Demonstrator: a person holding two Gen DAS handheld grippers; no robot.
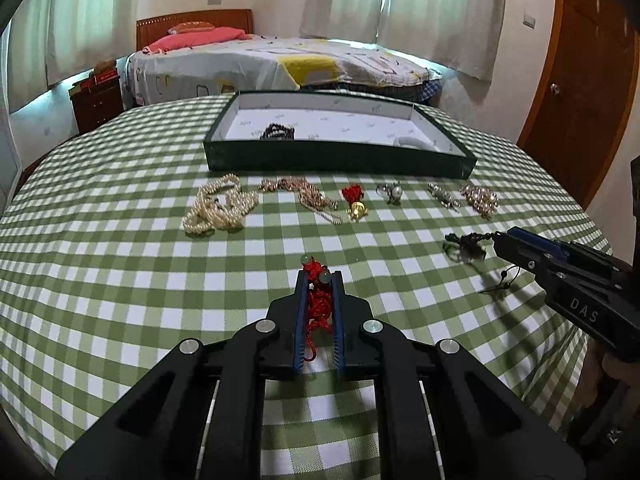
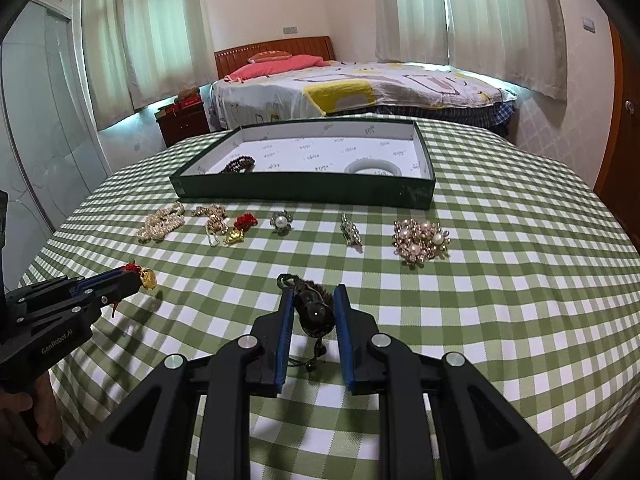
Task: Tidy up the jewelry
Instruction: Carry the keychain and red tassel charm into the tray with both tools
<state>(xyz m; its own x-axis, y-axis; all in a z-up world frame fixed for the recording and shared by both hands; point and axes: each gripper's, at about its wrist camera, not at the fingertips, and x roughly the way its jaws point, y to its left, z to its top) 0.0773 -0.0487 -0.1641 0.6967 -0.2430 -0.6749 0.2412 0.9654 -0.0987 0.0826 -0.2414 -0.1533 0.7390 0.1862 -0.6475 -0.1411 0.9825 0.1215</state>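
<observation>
Nearest, the left gripper (image 1: pixel 319 280) has its blue ribbed pads clenched on a red cord knot (image 1: pixel 318 308), a tangle of woven thread with small pale green beads at the tip; seen from the right wrist, a gold charm (image 2: pixel 148 279) hangs at its end. The right gripper (image 2: pixel 313 294) grasps a dark pendant (image 2: pixel 314 312), a glossy black rounded piece with a beaded fringe and a thin cord trailing below. Both are held just above the tablecloth (image 1: pixel 120 272), a soft cloth in green and white check.

Farther on, a row of jewelry lies on the cloth. From left to right: a heaped pearl strand (image 1: pixel 218 210) of small cream beads; a gold chain (image 1: pixel 308 196), loosely coiled; a red tassel (image 1: pixel 354 200) with a shiny gold charm; a pearl ring (image 1: pixel 391 192) with metal petals; a narrow silver brooch (image 1: pixel 443 196); and a pearl cluster (image 1: pixel 480 199) of pinkish beads in gilt settings.

Beyond the row stands the tray (image 1: pixel 340 158), a shallow rectangular box with dark green outer walls and a white printed lining. Inside lie a dark bead bracelet (image 1: pixel 278 132) at the left and a smooth pale bangle (image 2: pixel 373 168) at the right.

Behind the table is a bed (image 1: pixel 280 64) with a patterned cover.
</observation>
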